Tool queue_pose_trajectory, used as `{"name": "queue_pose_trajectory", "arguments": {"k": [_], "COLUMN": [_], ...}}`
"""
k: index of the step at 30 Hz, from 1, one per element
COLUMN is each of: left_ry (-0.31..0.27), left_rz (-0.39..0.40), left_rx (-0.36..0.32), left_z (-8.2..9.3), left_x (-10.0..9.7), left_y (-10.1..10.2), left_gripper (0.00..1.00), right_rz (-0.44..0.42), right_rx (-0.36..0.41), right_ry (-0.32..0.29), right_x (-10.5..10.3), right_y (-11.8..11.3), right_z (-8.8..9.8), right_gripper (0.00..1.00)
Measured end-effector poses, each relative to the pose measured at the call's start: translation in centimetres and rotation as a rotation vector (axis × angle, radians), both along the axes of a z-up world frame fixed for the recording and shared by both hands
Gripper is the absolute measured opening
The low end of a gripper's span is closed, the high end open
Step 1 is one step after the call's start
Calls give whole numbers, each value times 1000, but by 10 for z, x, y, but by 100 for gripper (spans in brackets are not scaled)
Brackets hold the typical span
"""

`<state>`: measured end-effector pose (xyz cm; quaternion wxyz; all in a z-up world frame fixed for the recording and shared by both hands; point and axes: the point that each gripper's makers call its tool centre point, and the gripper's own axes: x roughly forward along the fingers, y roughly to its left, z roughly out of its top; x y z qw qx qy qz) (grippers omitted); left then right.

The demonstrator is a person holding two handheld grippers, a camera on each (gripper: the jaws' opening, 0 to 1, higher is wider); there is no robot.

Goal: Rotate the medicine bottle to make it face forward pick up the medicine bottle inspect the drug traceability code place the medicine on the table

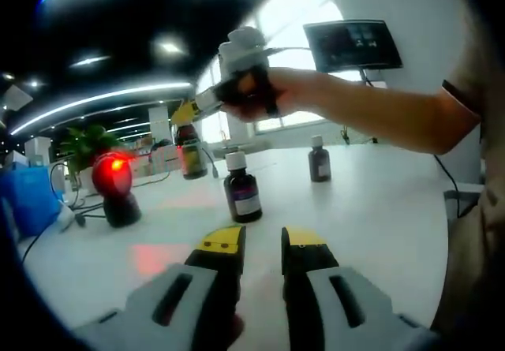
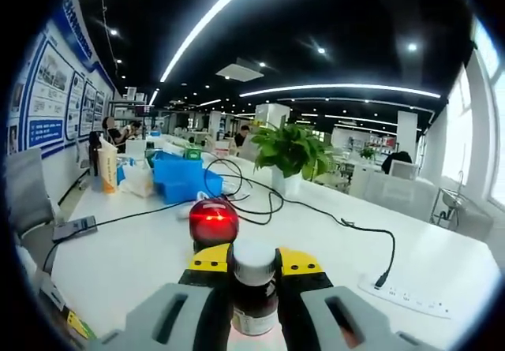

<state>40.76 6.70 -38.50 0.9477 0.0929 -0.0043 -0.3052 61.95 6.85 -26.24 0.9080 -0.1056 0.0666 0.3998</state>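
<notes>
Right tool [image 2: 254, 276] clamped on upright medicine bottle [image 2: 254, 288], raised just before glowing red scanner [image 2: 213, 222]; left tool [image 1: 263, 244] open, idle.

From my left gripper view, a medicine bottle [image 1: 242, 186] stands on the table [image 1: 379, 217] just ahead of my left gripper [image 1: 263, 242]. Another bottle [image 1: 319, 158] stands farther right, the scanner [image 1: 115, 184] to the left. My right gripper [image 2: 254, 263] holds a third bottle [image 2: 254, 285] above the table, before the scanner, with a potted plant [image 2: 290, 152] behind.
</notes>
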Motion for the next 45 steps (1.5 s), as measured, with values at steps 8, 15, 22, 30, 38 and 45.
{"name": "queue_pose_trajectory", "arguments": {"k": [8,15,22,30,38,45], "left_ry": [3,6,6,7,7,9], "left_rz": [5,11,15,17,19,22], "left_rx": [6,10,17,20,22,25], "left_z": [-1,-2,-2,-1,-2,-2], "left_x": [1,1,2,2,2,2], "left_y": [0,1,2,2,2,2], "left_gripper": [10,10,10,10,10,10], "right_rz": [-37,-60,-75,-88,-111,-121], "right_rx": [-1,7,17,23,23,19], "right_ry": [0,-11,-31,-42,-28,-17], "right_x": [-2,-10,-22,-39,-49,-58], "right_y": [-28,-51,-72,-91,-109,-121], "right_z": [-3,-1,5,3,-9,-19], "right_gripper": [16,16,16,16,16,16]}}
